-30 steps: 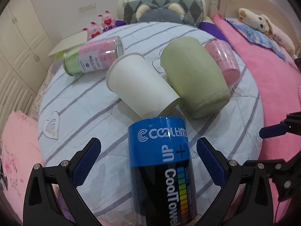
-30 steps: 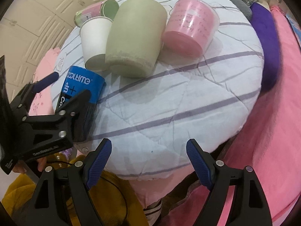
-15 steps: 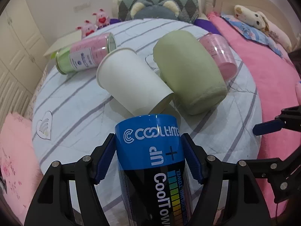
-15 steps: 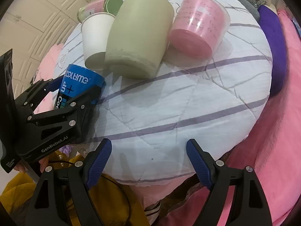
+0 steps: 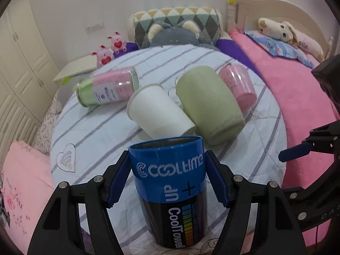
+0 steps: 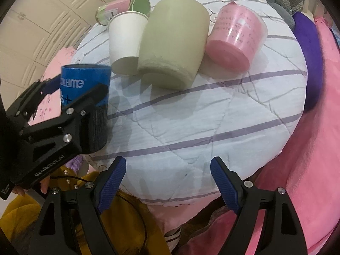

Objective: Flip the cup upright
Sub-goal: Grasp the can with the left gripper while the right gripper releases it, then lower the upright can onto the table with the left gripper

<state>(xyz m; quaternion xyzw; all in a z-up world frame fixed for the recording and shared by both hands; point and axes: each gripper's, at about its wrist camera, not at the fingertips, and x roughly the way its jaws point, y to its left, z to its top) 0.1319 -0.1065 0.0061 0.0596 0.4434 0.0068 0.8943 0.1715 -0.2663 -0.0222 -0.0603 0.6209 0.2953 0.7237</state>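
Note:
My left gripper (image 5: 169, 180) is shut on a blue and black CoolTime cup (image 5: 172, 184), gripping its blue band. The cup stands nearly upright with its open mouth on top, at the near edge of the round striped cushion (image 5: 106, 140). It also shows in the right wrist view (image 6: 87, 97), held by the left gripper (image 6: 63, 110). My right gripper (image 6: 167, 182) is open and empty, over the cushion's near edge (image 6: 191, 148).
On the cushion lie a white paper cup (image 5: 159, 110), a green cup (image 5: 208, 104), a pink cup (image 5: 238, 87) and a pink and green can (image 5: 108, 89), all on their sides. A pink bed (image 5: 286, 78) lies to the right, wardrobes (image 5: 19, 63) to the left.
My left gripper closed on the blue cup, then tipped it from lying down to nearly upright and lifted it slightly. The right gripper stayed open and barely moved.

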